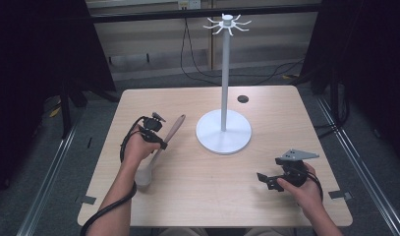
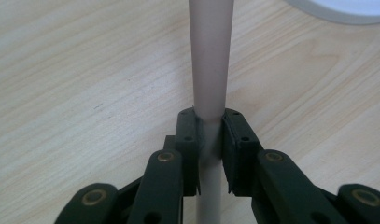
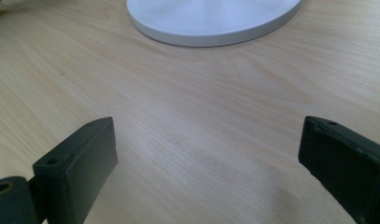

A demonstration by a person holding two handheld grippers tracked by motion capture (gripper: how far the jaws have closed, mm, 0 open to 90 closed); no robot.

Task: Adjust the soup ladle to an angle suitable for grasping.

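A long utensil with a pale pinkish handle (image 1: 175, 129) and a light rounded head (image 1: 144, 174) lies slanted on the left of the table. My left gripper (image 1: 161, 143) is shut on its handle (image 2: 210, 65); in the left gripper view both pads clamp the round shaft, which runs straight ahead. A white stand with a round base (image 1: 223, 132), a tall pole (image 1: 225, 73) and hooks at the top (image 1: 227, 23) is at the table's middle. My right gripper (image 1: 263, 180) rests at the front right, open and empty (image 3: 208, 158), facing the base (image 3: 211, 21).
The wooden table (image 1: 266, 206) has a small dark disc (image 1: 242, 99) near its far edge. Cables trail from both grippers. Dark floor and metal rails surround the table.
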